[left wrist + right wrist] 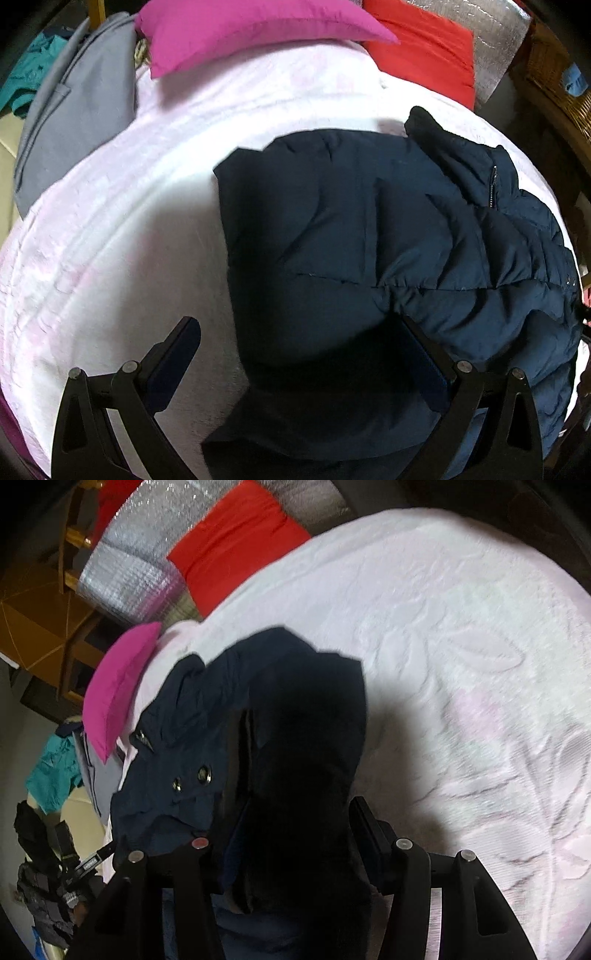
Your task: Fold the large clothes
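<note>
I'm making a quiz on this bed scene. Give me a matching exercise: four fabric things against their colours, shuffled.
Things:
1. puffer jacket
2. small pillow
3. cushion beside the foil mat
4. bedspread

Colours:
A. red
B. pale pink-white
C. navy
D. magenta

Pairs: 1-C, 2-D, 3-A, 4-B

text: none legible | jacket [388, 229]: no readable label or brand, snaps and zip unmarked | bedspread [461, 646]: embossed leaf pattern only, no lettering | small tag on device at left edge of right wrist view: too blurred to read
</note>
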`<state>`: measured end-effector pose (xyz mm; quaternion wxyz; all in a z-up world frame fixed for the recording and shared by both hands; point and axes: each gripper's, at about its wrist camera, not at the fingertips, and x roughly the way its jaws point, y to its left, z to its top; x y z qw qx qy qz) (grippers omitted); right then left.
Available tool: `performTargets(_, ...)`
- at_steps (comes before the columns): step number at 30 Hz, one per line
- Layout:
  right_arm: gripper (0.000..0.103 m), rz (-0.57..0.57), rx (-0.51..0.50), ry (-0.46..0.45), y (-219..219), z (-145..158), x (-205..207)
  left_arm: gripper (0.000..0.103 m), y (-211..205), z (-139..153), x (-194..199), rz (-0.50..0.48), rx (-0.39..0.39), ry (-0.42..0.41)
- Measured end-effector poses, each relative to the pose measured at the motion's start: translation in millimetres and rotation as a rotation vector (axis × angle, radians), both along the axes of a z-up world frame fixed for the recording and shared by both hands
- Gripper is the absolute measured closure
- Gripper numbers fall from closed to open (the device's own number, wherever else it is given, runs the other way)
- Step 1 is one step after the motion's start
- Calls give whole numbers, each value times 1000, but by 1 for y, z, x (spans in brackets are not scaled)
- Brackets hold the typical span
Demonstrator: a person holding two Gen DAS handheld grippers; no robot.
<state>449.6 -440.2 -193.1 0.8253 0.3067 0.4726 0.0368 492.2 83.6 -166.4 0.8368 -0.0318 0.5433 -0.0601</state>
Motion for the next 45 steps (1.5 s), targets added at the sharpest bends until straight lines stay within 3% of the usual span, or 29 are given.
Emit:
performTargets(6,41,-15,39,40,-2,-9,4,0,3,-12,-3,14,-34,23)
performTargets(9,32,0,36,27,2,-9,3,3,6,-14,-3,17,-61,29)
performTargets(15,33,44,-61,25,16,-3,4,27,-1,-7,-8,-19,-129,18)
performTargets(16,41,48,-70,23,18,-2,3,28,-2,-6,-9,-21,-126,13)
performTargets(17,56,63,-92,16,22,1,2,30,-3,-7,-10,-25,-127,13)
performTargets(21,77,132,-202,-51,44,20,-3,39,-5,-3,-11,-12,-143,2)
performTargets(25,85,127,-263,-108,54,35,-8,38,-6,-2,-12,-9,-140,5)
performTargets(27,86,113,-292,-154,56,44,-11,30,-5,-5,-9,14,-154,32)
performTargets(30,86,92,-328,-86,57,28,-3,25,-1,-5,-5,28,-182,49)
performTargets(34,85,59,-250,-46,48,19,3,17,0,-7,-3,14,-198,69)
performTargets(42,77,70,-202,-46,40,18,0,18,12,-10,1,7,-354,73)
performTargets(45,75,75,-187,-43,37,15,1,27,11,-12,5,2,-342,63)
